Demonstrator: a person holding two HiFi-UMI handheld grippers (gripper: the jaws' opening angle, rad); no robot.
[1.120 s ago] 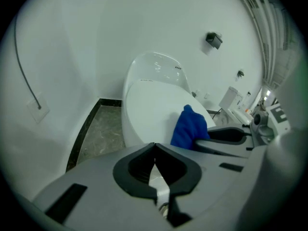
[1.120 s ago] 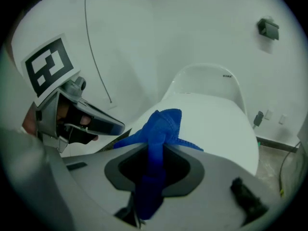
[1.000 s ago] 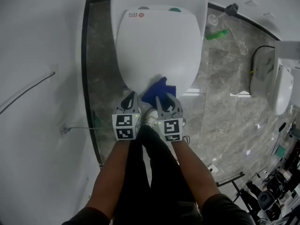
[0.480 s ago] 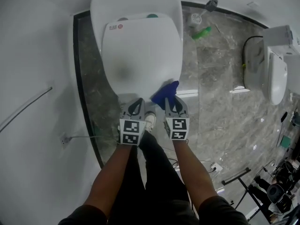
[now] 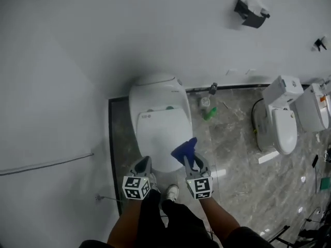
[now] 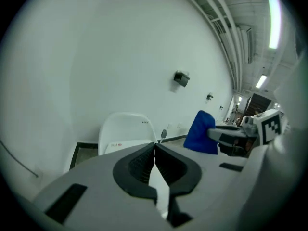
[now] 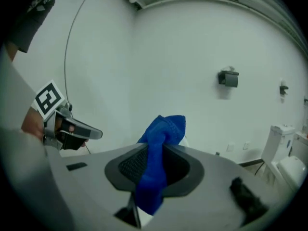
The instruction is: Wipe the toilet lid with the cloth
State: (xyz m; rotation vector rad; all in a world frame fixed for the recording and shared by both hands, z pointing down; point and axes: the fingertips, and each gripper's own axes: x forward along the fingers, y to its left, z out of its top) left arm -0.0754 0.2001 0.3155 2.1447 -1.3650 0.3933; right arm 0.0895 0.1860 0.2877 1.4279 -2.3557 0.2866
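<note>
The right gripper (image 5: 190,160) pinches the blue cloth (image 5: 185,150) in its jaws above the toilet lid's (image 5: 159,133) near right edge, the left gripper's (image 5: 144,161) jaws pressed together empty; wiping likely needs the cloth lowered onto the lid.

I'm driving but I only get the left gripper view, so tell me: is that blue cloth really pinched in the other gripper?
Observer: Yes. The right gripper view shows the right gripper with its jaws shut on the blue cloth, which pokes up out of them.
Operator: Is there stuff on the floor by the toilet?
Observer: The head view shows a green bottle lying on the floor, just right of the toilet in that picture.
Operator: Anything else over there?
Observer: A second toilet stands farther right still.
</note>
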